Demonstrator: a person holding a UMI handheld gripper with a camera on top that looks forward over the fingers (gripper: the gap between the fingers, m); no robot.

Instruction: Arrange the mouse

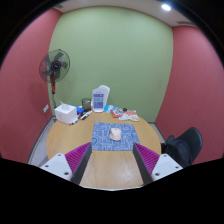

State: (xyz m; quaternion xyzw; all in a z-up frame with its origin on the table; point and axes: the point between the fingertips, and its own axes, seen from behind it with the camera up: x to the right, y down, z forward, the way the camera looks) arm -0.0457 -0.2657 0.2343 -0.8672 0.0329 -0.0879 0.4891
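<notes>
A pale mouse [116,133] lies on a blue patterned mat [113,139] in the middle of a round wooden table [105,168]. My gripper [112,158] is held above the near part of the table, well short of the mouse. Its two fingers with magenta pads [76,156] are spread wide apart, with nothing between them but bare tabletop. The mouse and mat lie beyond the fingertips.
At the table's far side stand a white box [66,113], a blue and white container [99,99] and some small items [122,112]. A standing fan [53,70] is at the left wall. A black chair [185,146] stands at the right.
</notes>
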